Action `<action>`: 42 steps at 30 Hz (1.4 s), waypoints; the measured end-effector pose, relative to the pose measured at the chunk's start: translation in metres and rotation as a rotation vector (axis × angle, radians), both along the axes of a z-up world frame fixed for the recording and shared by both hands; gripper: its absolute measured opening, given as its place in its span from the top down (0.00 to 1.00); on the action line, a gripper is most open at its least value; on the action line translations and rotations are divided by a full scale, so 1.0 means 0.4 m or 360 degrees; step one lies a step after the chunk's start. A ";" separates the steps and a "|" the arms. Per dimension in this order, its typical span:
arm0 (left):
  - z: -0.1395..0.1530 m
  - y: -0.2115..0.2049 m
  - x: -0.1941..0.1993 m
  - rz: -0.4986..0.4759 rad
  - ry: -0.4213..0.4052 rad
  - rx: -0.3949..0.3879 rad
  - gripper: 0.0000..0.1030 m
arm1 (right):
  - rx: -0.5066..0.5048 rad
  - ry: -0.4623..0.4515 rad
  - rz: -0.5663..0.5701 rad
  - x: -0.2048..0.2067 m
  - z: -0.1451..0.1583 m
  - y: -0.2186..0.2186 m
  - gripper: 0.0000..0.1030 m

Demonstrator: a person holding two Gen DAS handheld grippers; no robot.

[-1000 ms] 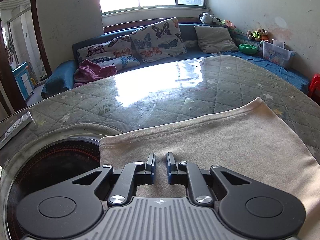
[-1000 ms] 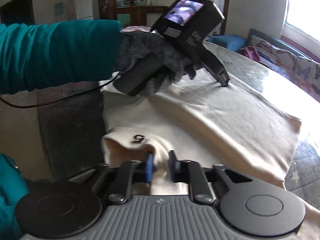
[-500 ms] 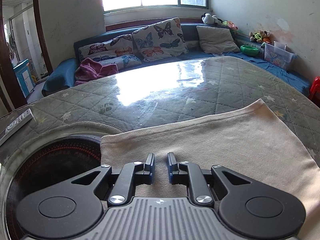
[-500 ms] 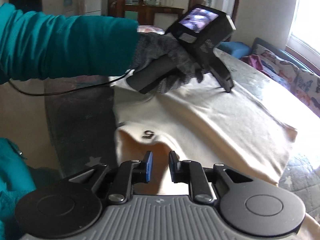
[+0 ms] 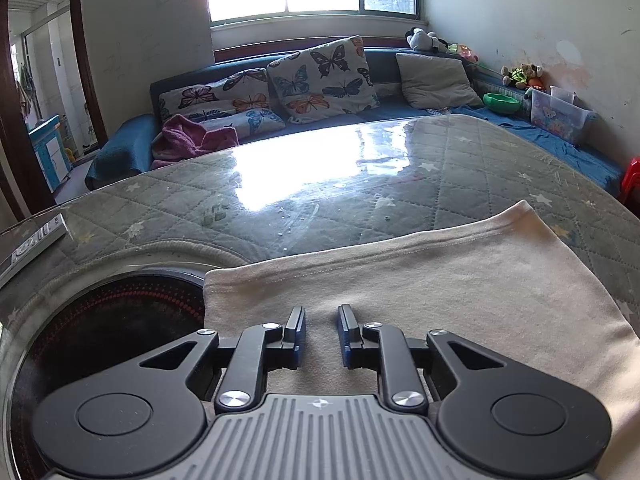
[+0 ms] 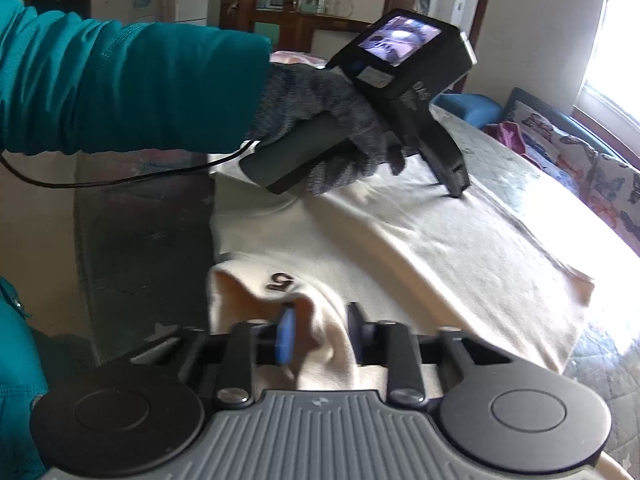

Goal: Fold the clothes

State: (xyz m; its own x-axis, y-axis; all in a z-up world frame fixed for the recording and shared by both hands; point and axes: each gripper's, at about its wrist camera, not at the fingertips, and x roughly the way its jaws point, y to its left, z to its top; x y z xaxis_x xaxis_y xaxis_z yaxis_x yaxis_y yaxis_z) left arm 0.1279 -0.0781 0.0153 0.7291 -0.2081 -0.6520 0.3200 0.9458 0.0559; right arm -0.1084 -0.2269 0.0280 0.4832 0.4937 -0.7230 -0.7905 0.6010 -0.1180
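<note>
A cream garment (image 5: 440, 280) lies flat on the quilted, glass-topped table (image 5: 320, 184). My left gripper (image 5: 320, 314) rests on its near left part. Its jaws are opening, a small gap shows, and nothing is pinched between them. In the right wrist view the same garment (image 6: 440, 248) shows a dark "5" mark (image 6: 281, 280) on its near edge. My right gripper (image 6: 320, 312) is closing its jaws on a raised fold just below that mark. A gloved hand (image 6: 320, 120) in a teal sleeve (image 6: 120, 88) holds the left gripper (image 6: 456, 192), tip down on the cloth.
A round dark inset (image 5: 112, 320) sits in the table left of the garment, with a remote (image 5: 36, 244) beyond it. A blue sofa with butterfly cushions (image 5: 320, 76) and a pink towel (image 5: 188, 136) runs behind the table. A plastic box (image 5: 560, 112) stands at the right.
The left jaws have parted a little while the hand stayed put. The right gripper rolled slightly, and a fold of the garment now stands bunched between its fingers.
</note>
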 end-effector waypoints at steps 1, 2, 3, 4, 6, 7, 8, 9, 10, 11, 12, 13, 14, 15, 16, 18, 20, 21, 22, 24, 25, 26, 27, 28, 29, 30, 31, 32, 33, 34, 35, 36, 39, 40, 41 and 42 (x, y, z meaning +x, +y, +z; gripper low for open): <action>0.000 0.000 0.000 0.0001 -0.0001 0.0000 0.81 | 0.0012 0.0019 -0.0013 0.005 -0.002 0.000 0.96; 0.000 0.000 0.000 0.0002 -0.0002 0.0000 0.81 | 0.0025 0.0038 -0.0025 0.011 -0.004 0.000 0.97; 0.000 0.000 0.000 0.0002 -0.0001 0.0001 0.81 | 0.0044 0.0057 -0.0027 0.014 -0.003 -0.004 0.98; 0.001 0.001 0.001 0.0001 0.0001 0.0000 0.81 | 0.0067 0.0076 -0.0018 0.013 0.001 -0.009 0.98; 0.002 0.003 0.003 -0.0001 0.0004 -0.0003 0.80 | 0.0089 0.0114 0.0028 0.003 0.016 -0.017 0.98; 0.001 0.004 0.002 0.0002 0.0002 -0.0003 0.79 | 0.0096 0.0130 0.0055 -0.004 0.023 -0.021 0.98; 0.000 0.004 0.002 0.0005 -0.0001 -0.0002 0.77 | 0.0095 0.0137 0.0072 -0.011 0.027 -0.024 0.98; 0.000 0.005 0.002 0.0009 -0.0003 -0.0004 0.77 | 0.0093 0.0144 0.0088 -0.018 0.031 -0.027 0.98; -0.001 0.005 0.001 0.0013 -0.0003 -0.0007 0.76 | 0.0075 0.0147 0.0091 -0.020 0.028 -0.026 0.98; 0.000 0.006 0.001 0.0016 -0.0002 -0.0010 0.76 | 0.0057 0.0164 0.0098 -0.017 0.022 -0.026 0.98; 0.000 0.006 0.000 0.0014 0.0000 -0.0010 0.76 | 0.0057 0.0156 0.0078 -0.015 0.019 -0.028 0.95; 0.002 0.008 -0.001 0.0012 0.0004 -0.0008 0.75 | 0.0073 0.0176 0.0059 -0.011 0.017 -0.029 0.93; 0.005 0.010 -0.003 0.0009 0.0009 -0.0006 0.75 | 0.0100 0.0200 0.0057 -0.011 0.024 -0.035 0.92; 0.008 0.013 -0.007 0.0010 0.0014 -0.0007 0.75 | 0.0128 0.0225 0.0054 -0.010 0.030 -0.042 0.89; 0.012 0.015 -0.013 0.0009 0.0016 -0.0008 0.76 | 0.0155 0.0250 0.0051 -0.010 0.037 -0.049 0.88; 0.022 0.019 -0.041 -0.0016 -0.0001 -0.0017 0.76 | 0.0185 0.0248 0.0010 -0.011 0.050 -0.068 0.87; 0.032 0.020 -0.086 -0.0069 -0.0024 -0.0032 0.76 | 0.0199 0.0229 -0.0094 -0.004 0.056 -0.098 0.86; 0.036 0.019 -0.112 -0.0100 -0.0036 -0.0039 0.75 | 0.0199 0.0216 -0.0156 0.001 0.056 -0.111 0.83; 0.039 0.017 -0.141 -0.0137 -0.0046 -0.0046 0.76 | 0.0188 0.0201 -0.0220 0.004 0.051 -0.124 0.82; 0.044 0.013 -0.202 -0.0216 -0.0065 -0.0060 0.76 | 0.0163 0.0167 -0.0334 0.007 0.039 -0.148 0.80; 0.043 0.012 -0.232 -0.0255 -0.0069 -0.0068 0.76 | 0.0147 0.0161 -0.0371 0.007 0.031 -0.160 0.80; 0.041 0.012 -0.262 -0.0287 -0.0068 -0.0074 0.75 | 0.0135 0.0168 -0.0412 0.006 0.022 -0.171 0.80; 0.038 0.013 -0.290 -0.0317 -0.0068 -0.0079 0.75 | 0.0139 0.0188 -0.0440 0.003 0.014 -0.184 0.79; 0.034 0.015 -0.317 -0.0335 -0.0068 -0.0085 0.75 | 0.0142 0.0209 -0.0469 -0.001 0.007 -0.198 0.79; 0.031 0.019 -0.341 -0.0340 -0.0066 -0.0089 0.75 | 0.0144 0.0214 -0.0477 -0.008 0.005 -0.209 0.79; 0.027 0.024 -0.363 -0.0347 -0.0061 -0.0095 0.75 | 0.0146 0.0220 -0.0485 -0.015 0.004 -0.219 0.79; 0.024 0.030 -0.381 -0.0345 -0.0059 -0.0103 0.75 | 0.0156 0.0217 -0.0486 -0.019 0.009 -0.225 0.79; 0.021 0.035 -0.397 -0.0334 -0.0057 -0.0111 0.75 | 0.0165 0.0214 -0.0486 -0.023 0.013 -0.230 0.78; 0.018 0.040 -0.409 -0.0322 -0.0054 -0.0117 0.75 | 0.0179 0.0196 -0.0496 -0.022 0.022 -0.239 0.73; 0.015 0.044 -0.419 -0.0309 -0.0052 -0.0123 0.75 | 0.0185 0.0159 -0.0516 -0.015 0.026 -0.237 0.70; 0.011 0.048 -0.429 -0.0296 -0.0051 -0.0128 0.74 | 0.0190 0.0123 -0.0536 -0.007 0.031 -0.235 0.65; 0.008 0.051 -0.436 -0.0287 -0.0049 -0.0131 0.73 | 0.0195 0.0088 -0.0551 0.003 0.032 -0.228 0.65; -0.003 0.062 -0.456 -0.0266 -0.0046 -0.0139 0.71 | 0.0236 0.0042 -0.0615 0.052 0.032 -0.222 0.65; -0.006 0.065 -0.463 -0.0259 -0.0045 -0.0141 0.70 | 0.0238 0.0048 -0.0646 0.069 0.024 -0.228 0.65; -0.007 0.069 -0.468 -0.0250 -0.0045 -0.0144 0.69 | 0.0241 0.0054 -0.0677 0.086 0.015 -0.233 0.65; -0.007 0.074 -0.472 -0.0241 -0.0045 -0.0146 0.68 | 0.0244 0.0060 -0.0709 0.103 0.007 -0.239 0.65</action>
State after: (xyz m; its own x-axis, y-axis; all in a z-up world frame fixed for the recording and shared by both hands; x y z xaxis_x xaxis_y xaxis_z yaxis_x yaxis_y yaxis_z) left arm -0.0608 -0.0485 0.0124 0.7025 -0.3748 -0.6050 0.4588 0.8884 -0.0175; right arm -0.0671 -0.3224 0.0308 0.6470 0.3466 -0.6791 -0.4539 0.8908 0.0222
